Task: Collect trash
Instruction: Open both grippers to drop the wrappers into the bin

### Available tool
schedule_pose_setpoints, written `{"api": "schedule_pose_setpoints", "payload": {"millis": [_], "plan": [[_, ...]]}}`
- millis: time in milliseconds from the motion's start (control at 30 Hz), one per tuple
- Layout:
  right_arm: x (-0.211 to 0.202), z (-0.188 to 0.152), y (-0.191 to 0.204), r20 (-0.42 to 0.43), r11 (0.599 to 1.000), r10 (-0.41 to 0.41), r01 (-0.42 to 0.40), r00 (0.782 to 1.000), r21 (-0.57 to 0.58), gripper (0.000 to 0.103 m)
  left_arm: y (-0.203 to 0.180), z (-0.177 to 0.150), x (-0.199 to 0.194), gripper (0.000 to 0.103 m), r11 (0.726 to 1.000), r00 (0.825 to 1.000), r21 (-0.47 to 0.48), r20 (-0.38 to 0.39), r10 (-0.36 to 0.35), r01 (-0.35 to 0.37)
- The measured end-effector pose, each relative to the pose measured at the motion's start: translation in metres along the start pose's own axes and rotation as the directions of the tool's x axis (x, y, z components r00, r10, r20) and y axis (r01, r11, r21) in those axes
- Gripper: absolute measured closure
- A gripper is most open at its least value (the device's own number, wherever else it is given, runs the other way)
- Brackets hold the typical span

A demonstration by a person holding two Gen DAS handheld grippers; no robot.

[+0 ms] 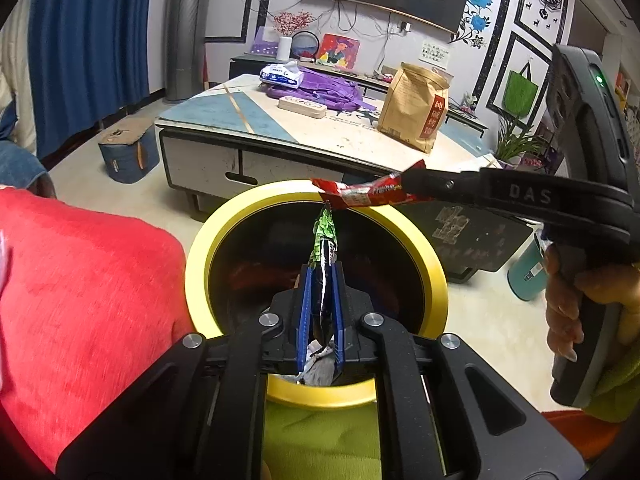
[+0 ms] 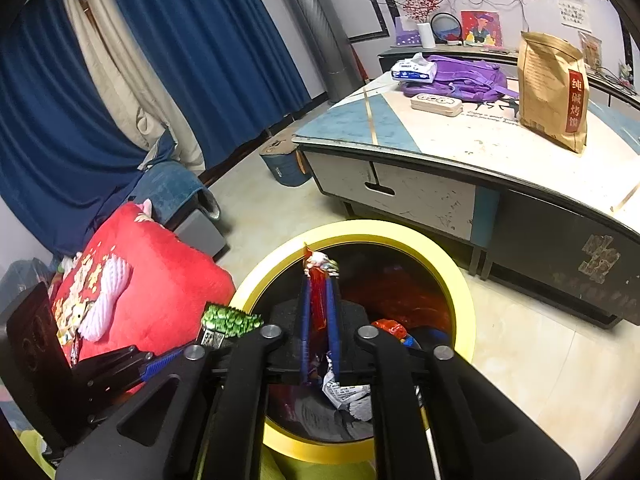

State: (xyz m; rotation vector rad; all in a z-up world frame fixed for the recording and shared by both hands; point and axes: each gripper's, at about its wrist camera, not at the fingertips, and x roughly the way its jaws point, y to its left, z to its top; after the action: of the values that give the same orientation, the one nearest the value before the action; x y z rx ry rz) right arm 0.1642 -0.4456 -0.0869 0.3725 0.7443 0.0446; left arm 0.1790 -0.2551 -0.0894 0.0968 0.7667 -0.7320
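Green wrapper (image 1: 325, 236) pinched in left tool (image 1: 321, 280), red wrapper (image 2: 319, 300) pinched in right tool (image 2: 319, 280); both held over yellow-rimmed bin (image 1: 434, 272). Trash already seen inside. Release not yet done.

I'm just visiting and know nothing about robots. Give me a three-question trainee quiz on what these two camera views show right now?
1. True or false: the left gripper is clamped on a green wrapper.
2. What colour is the wrapper held by the right gripper: A blue, B red, C white?
3. Fill in: both grippers hang over the opening of the ____-rimmed trash bin.

Key: 1 true; 2 B; 3 yellow. The brown paper bag stands on the coffee table, apart from the bin.
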Motion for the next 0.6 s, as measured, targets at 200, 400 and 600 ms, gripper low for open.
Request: {"api": "schedule_pose_setpoints", "payload": {"millis": [200,400,600], "plan": [[-0.007,0.003,-0.004,0.042,1.0,-0.021,0.02,0.999,0.023,0.068,0.005,0.003,-0.003,0.062,1.0,1.0,-0.024,0.018,0.016,-0.016],[-0.012,0.003,-0.004,0.064,0.999,-0.026,0.024,0.998,0.021,0.056,0.016,0.005,-0.018,0.012,0.996,0.997,-0.07,0.045,0.059,-0.055],[-0.022,0.004,0.005,0.113,0.999,-0.037,0.038,0.993,-0.009,0.043,0.022,0.002,-0.038,0.011,0.991,0.992,-0.092,0.079,0.103,-0.096]]}}
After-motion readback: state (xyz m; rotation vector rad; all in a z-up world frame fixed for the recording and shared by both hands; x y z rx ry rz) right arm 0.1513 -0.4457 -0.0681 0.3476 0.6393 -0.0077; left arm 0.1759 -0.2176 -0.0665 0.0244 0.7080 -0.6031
